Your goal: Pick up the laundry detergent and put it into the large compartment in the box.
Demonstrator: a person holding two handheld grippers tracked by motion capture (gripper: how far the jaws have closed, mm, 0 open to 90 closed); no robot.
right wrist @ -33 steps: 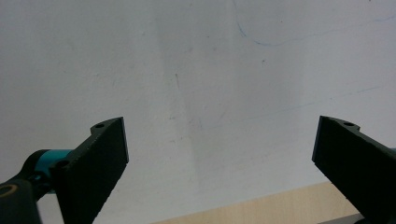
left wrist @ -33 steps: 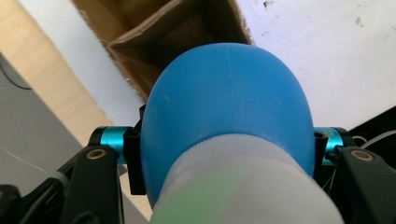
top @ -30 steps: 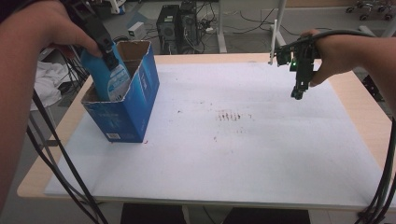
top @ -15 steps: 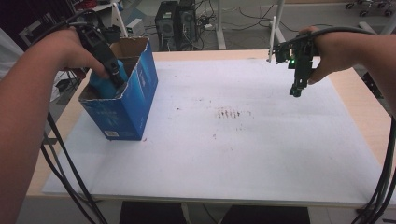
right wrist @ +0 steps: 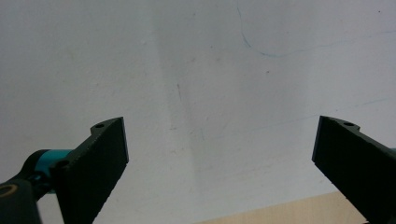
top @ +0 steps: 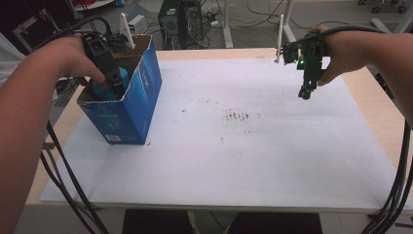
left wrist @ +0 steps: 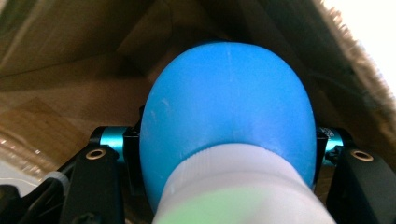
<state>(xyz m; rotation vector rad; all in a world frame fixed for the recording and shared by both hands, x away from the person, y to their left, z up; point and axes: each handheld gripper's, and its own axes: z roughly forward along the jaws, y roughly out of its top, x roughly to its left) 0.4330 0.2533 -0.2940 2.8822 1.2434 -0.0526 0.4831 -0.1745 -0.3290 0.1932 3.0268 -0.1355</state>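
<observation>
A blue cardboard box stands open-topped at the table's left. My left gripper reaches down into it, shut on a blue bottle that sits mostly below the box rim. In the left gripper view the bottle is rounded and blue with a white ribbed end toward the camera. The pads press on both its sides, and brown box walls surround it. My right gripper hangs above the table's far right, pointing down. Its jaws are open over bare white sheet.
A white sheet covers most of the wooden table, with dark smudges near its middle. Black cables trail off both front corners. A computer tower and desk legs stand on the floor beyond the far edge.
My left gripper has sunk with the blue bottle from above the box rim down into the box. The right gripper has kept its place.
</observation>
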